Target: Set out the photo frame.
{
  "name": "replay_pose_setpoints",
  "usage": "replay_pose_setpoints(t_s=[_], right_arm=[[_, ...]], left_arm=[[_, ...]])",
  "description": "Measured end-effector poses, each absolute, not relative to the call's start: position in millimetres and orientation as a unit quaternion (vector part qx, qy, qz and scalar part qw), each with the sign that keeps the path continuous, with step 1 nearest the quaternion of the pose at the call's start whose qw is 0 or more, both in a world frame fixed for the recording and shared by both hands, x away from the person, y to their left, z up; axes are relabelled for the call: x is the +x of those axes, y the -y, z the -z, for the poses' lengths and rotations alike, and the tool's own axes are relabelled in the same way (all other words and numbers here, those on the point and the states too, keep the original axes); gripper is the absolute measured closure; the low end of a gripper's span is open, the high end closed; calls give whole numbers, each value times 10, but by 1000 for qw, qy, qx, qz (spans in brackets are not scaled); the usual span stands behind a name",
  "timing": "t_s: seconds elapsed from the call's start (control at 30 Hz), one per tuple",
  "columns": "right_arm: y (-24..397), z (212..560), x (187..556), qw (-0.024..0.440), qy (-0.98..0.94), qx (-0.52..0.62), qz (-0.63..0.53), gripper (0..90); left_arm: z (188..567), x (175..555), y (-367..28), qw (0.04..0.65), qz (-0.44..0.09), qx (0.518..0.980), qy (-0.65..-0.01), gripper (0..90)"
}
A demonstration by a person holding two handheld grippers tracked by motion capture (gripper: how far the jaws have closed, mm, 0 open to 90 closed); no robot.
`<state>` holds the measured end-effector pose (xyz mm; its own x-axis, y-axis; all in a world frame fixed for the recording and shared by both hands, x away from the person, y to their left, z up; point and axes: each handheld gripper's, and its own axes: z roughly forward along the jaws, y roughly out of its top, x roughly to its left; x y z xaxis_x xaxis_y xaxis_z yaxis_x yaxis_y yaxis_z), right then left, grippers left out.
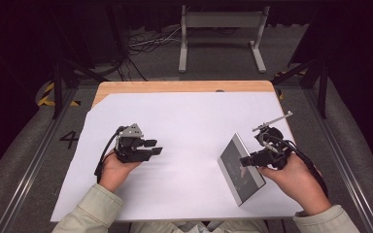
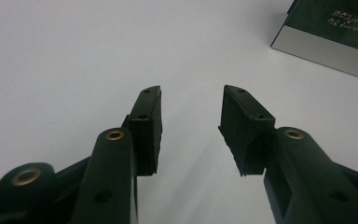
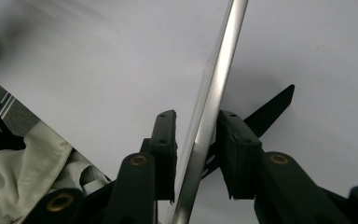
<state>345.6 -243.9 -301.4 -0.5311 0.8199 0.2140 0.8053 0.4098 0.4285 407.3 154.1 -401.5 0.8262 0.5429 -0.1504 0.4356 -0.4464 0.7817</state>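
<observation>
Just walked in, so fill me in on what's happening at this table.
A person at a table covered with a white sheet holds a hand-held gripper in each hand. The right hand-held gripper has its jaws around the edge of a thin dark book with a silver border, tilted up off the sheet on the person's right. The left hand-held gripper is open with nothing between its jaws, above the sheet and apart from the book.

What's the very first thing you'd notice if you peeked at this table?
Probably the dark book with the silver edge, tilted up off the white sheet on the right side, pinched by the right gripper. Then the left gripper, held over the bare sheet on the left with its jaws apart and nothing between them.
</observation>
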Motion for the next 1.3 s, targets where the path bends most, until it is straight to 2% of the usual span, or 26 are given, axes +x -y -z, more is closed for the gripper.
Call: replay_pose_setpoints(t_s=[0.5,0.67,0.97,1.1,1.3], right_arm=[[2393,2985,3436,33,-842,485,-232,760],[2421,2955,3434,43,-841,487,-234,812],[2429,2901,3448,34,-847,474,-239,840],[2406,2859,3450,56,-854,461,-234,841],[2411,2796,3498,64,-858,454,-233,843]], left_arm=[[4035,4080,-1534,439,-59,848,-290,587],[4036,4084,-1537,438,-60,849,-288,588],[4031,4079,-1545,439,-61,848,-289,588],[4030,4077,-1551,439,-61,848,-290,588],[4035,4059,-1587,437,-64,847,-294,588]])
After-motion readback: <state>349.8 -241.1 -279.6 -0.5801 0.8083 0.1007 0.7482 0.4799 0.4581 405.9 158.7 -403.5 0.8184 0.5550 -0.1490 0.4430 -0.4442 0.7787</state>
